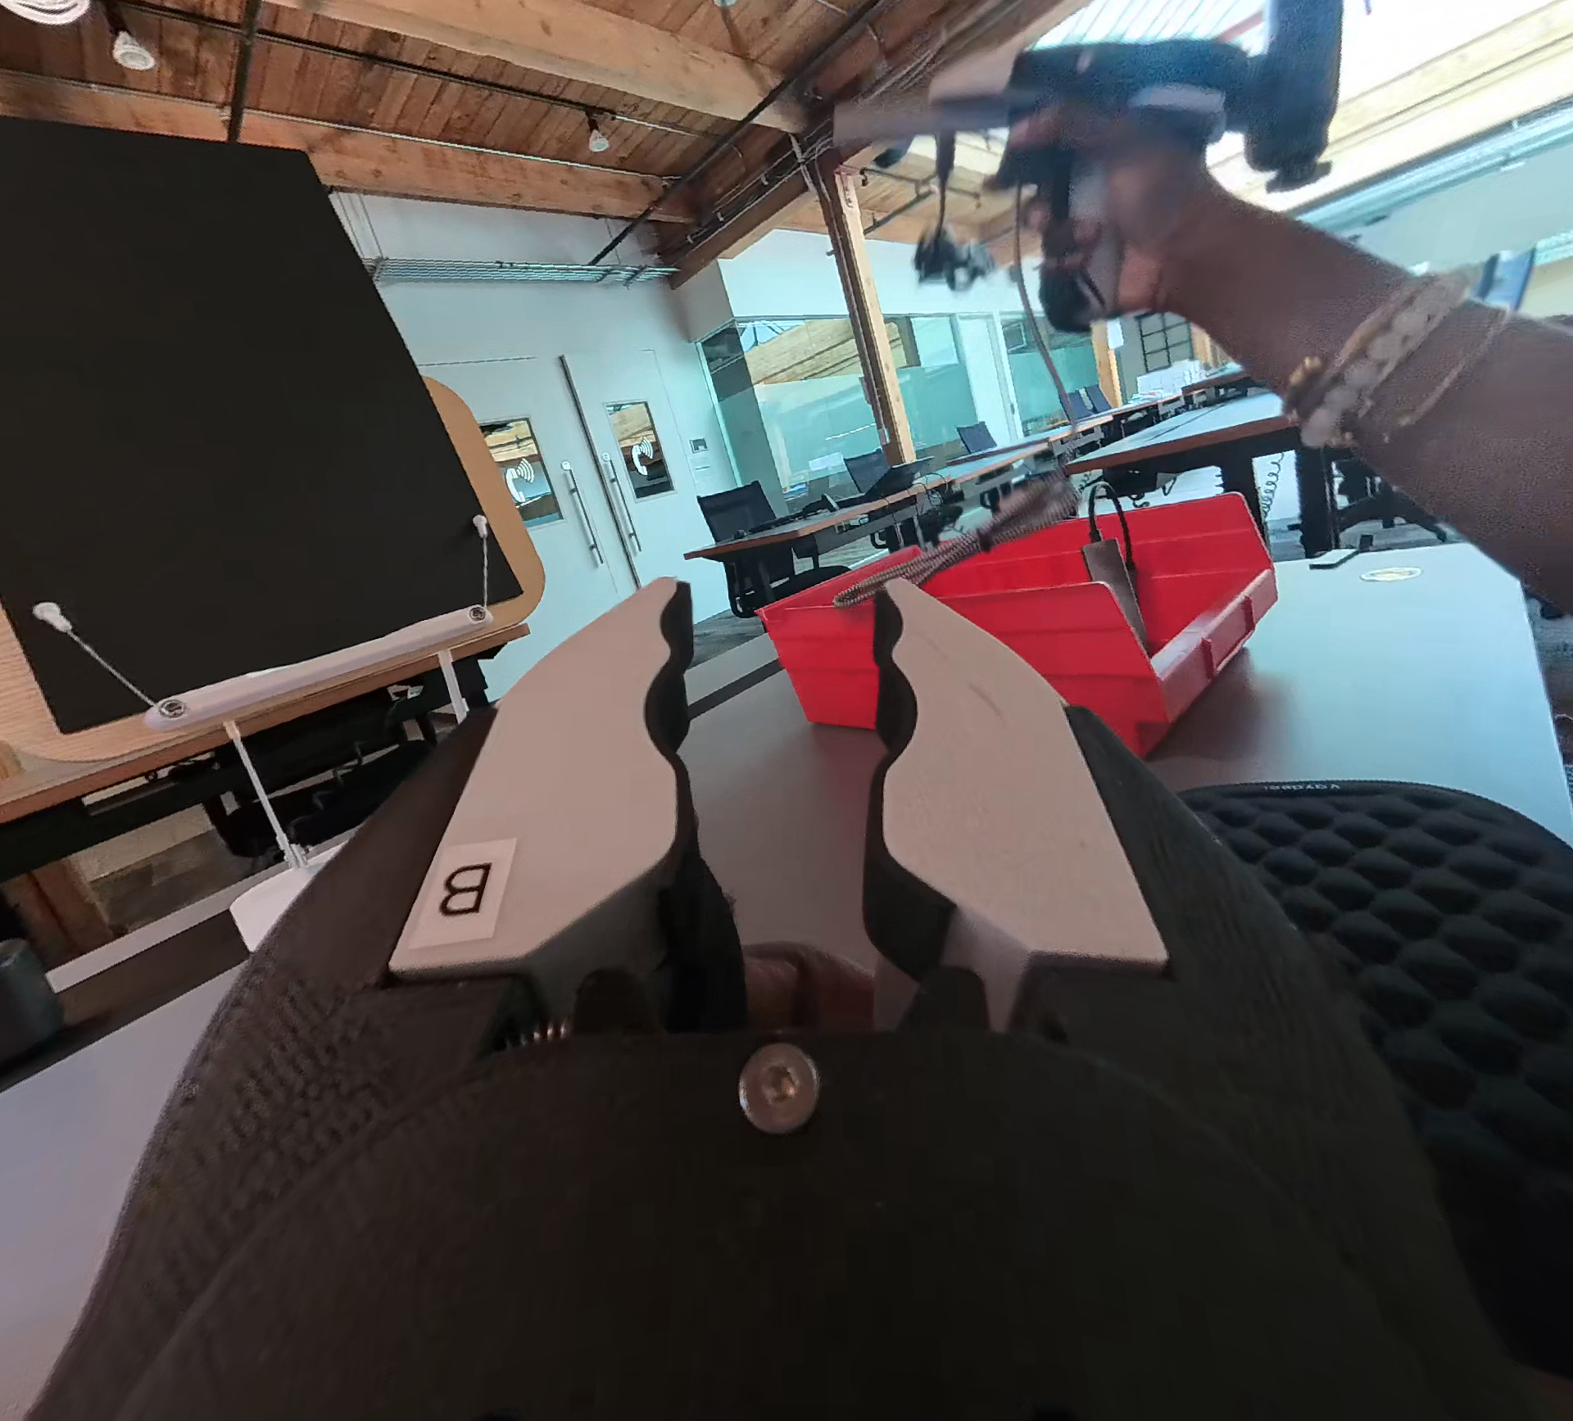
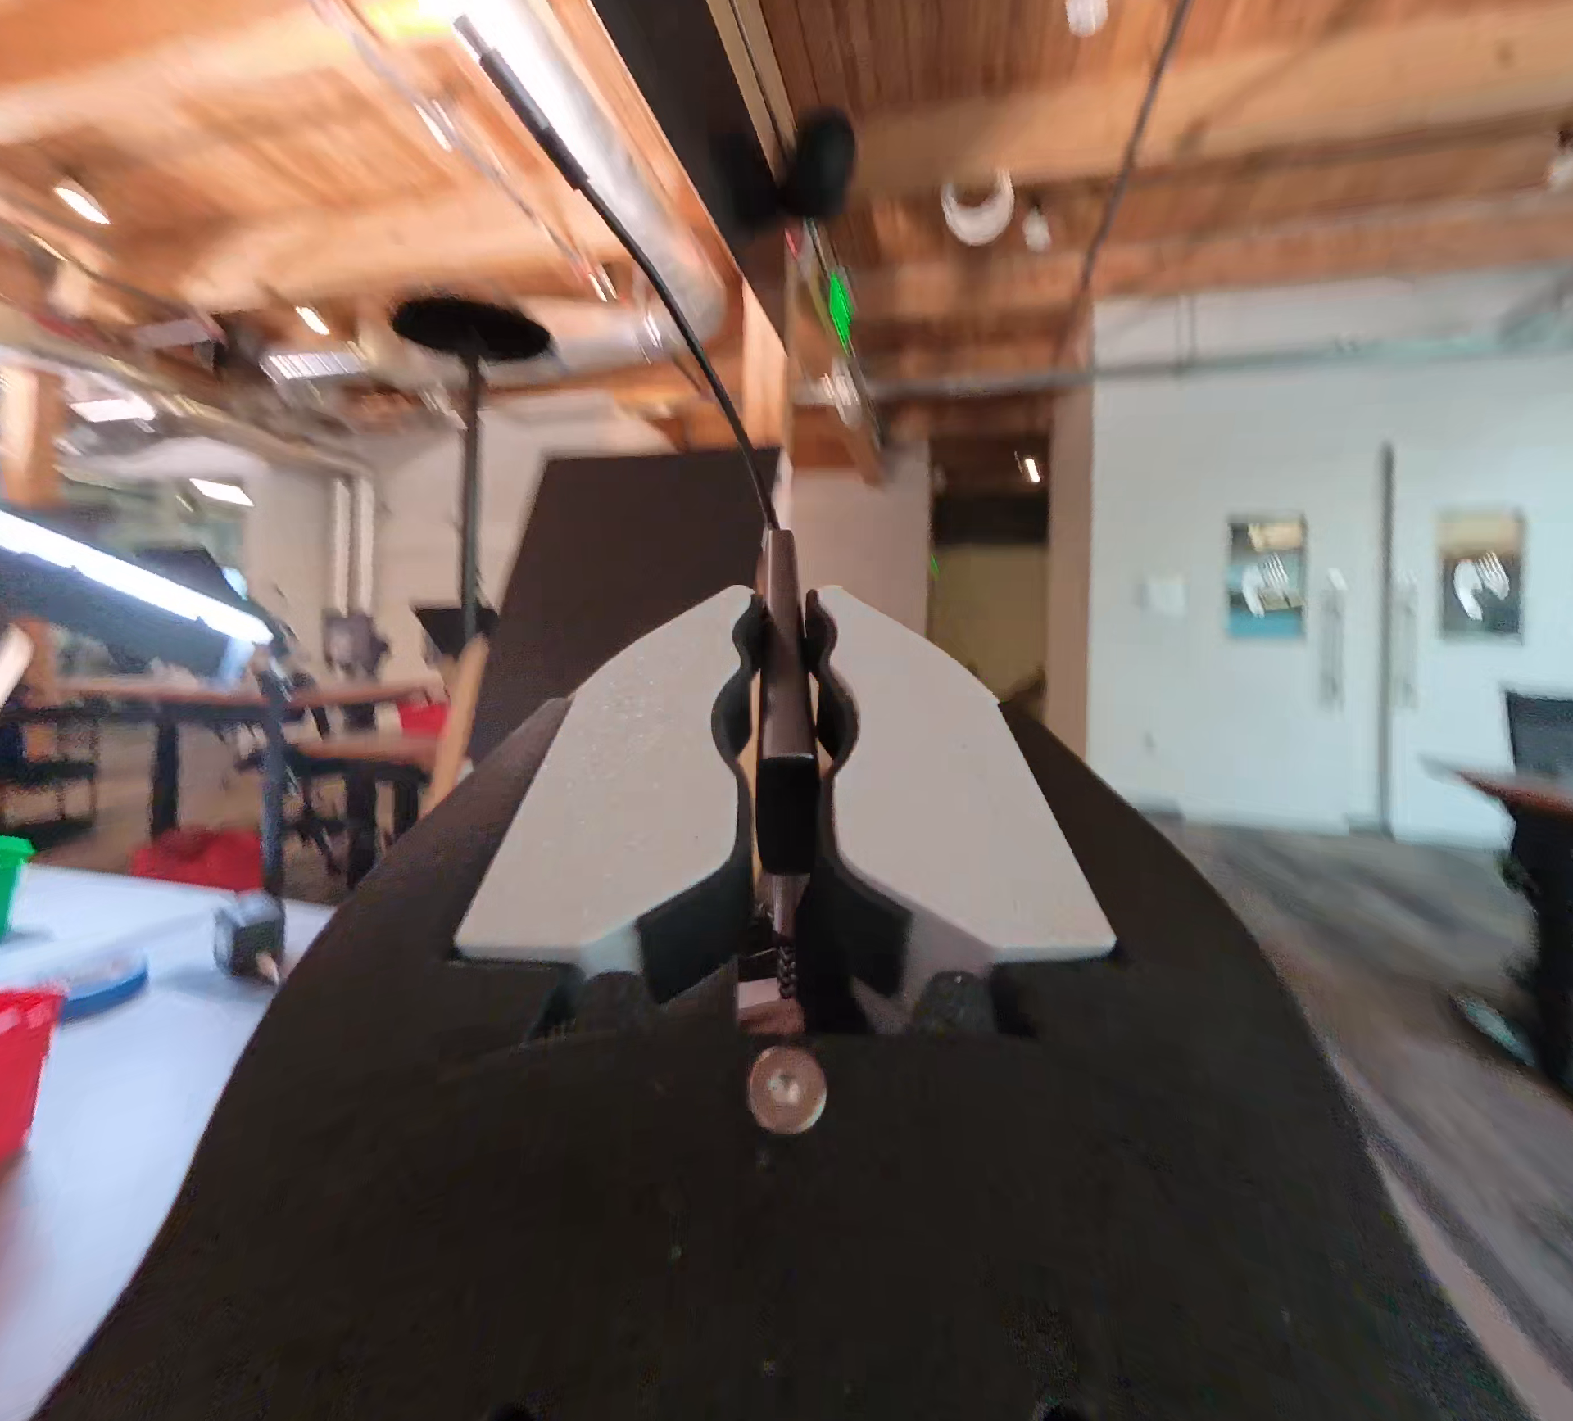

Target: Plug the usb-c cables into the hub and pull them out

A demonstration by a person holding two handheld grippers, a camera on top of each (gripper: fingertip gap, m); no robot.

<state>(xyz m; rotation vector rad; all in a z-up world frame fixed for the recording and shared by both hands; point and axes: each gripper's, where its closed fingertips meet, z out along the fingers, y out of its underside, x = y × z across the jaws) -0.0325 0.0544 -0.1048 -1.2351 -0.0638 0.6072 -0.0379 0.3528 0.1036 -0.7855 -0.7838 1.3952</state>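
Jaws of the right gripper (image 2: 785, 601) are clamped nearly together on a slim grey connector body (image 2: 781, 687), which runs lengthwise down the channel between them; a thin black lead (image 2: 632, 248) whips up out of its far tip toward the ceiling, and a short braided stretch shows at the near end. Whether this is the hub's own tail or one of the usb-c cables cannot be told from the wrist view. The left gripper (image 1: 783, 601) sits low over the counter (image 1: 1404, 640) with its jaws parted by a moderate gap and nothing between them.

Handled well, the step in hand probably means bringing the raised connector back down level and steadying its mate with the free left jaws, so the plug meets the port straight rather than at an angle; the lifted, swinging lead could otherwise drag it off line.

Beyond the left jaws, a red bin (image 1: 1021, 631) stands on the dark counter with a braided cable (image 1: 953, 550) rising from it toward the raised right hand (image 1: 1123, 231), which is blurred. A black honeycomb pad (image 1: 1404, 912) lies to the right. Farther off stretch an easel-mounted black board (image 1: 213, 402), rows of desks, glass partitions and a timber-beamed ceiling.
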